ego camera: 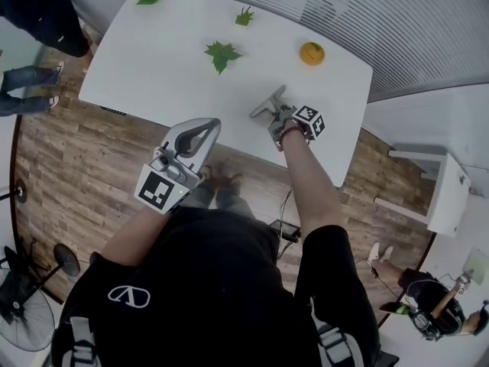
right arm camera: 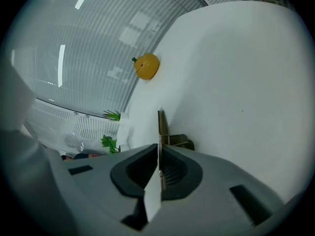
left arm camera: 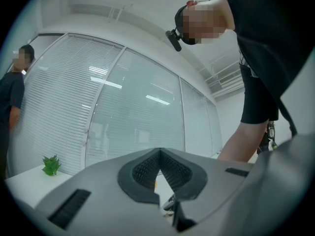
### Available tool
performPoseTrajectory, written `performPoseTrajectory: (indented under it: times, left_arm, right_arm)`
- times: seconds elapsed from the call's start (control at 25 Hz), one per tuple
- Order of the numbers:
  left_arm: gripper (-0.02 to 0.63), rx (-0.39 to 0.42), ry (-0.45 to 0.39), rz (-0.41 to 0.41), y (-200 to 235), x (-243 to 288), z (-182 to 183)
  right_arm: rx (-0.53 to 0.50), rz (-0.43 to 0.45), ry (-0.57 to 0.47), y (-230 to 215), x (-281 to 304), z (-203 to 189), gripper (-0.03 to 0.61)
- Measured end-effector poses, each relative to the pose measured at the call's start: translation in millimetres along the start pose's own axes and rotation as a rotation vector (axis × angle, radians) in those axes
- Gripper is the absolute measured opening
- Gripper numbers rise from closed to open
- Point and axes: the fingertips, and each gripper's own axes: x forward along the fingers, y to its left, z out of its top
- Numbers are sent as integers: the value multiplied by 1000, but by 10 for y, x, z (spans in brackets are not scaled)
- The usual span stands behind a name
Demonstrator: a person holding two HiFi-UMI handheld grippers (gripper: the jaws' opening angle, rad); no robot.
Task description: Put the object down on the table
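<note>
Closest to the person, the left gripper (left arm camera: 160,150) was held level off the table's near edge with its jaws together and nothing between them; it had no part in this step and was best left parked there. Further out, the right gripper (right arm camera: 160,146) tilted down over the white table (right arm camera: 236,73), its jaws clamped nearly together on a thin flat object (right arm camera: 161,124) seen edge-on. A pale face of it ran back between the pads, and a brownish edge stuck out past the tips toward the tabletop. A dark patch lay on the surface just beside that edge, perhaps its shadow. Whether the edge already touched the table could not be told. To set it down well, the sound course seemed to be a slow descent until the free edge met the surface. The wrist could then ease over so the flat side lay down, and the jaws part only once the table bore the object, so it would not tip or skid. The patch ahead was bare, so there was room. Beyond it the yellow fruit (right arm camera: 146,66) sat well apart, and the green leaves (ego camera: 221,54) and a small plant (ego camera: 244,16) lay farther off, none in the way.
</note>
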Motion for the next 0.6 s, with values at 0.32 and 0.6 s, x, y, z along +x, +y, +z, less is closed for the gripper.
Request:
performPoseTrajectory:
  times: [0.32, 0.6]
  left_arm:
    - [5, -12, 3, 1, 16, 49, -24]
    - [5, -24, 1, -5, 28, 103, -40]
  right_arm:
    - [5, -29, 6, 54, 26, 12, 132]
    - [-117, -123, -3, 78, -215, 18, 184]
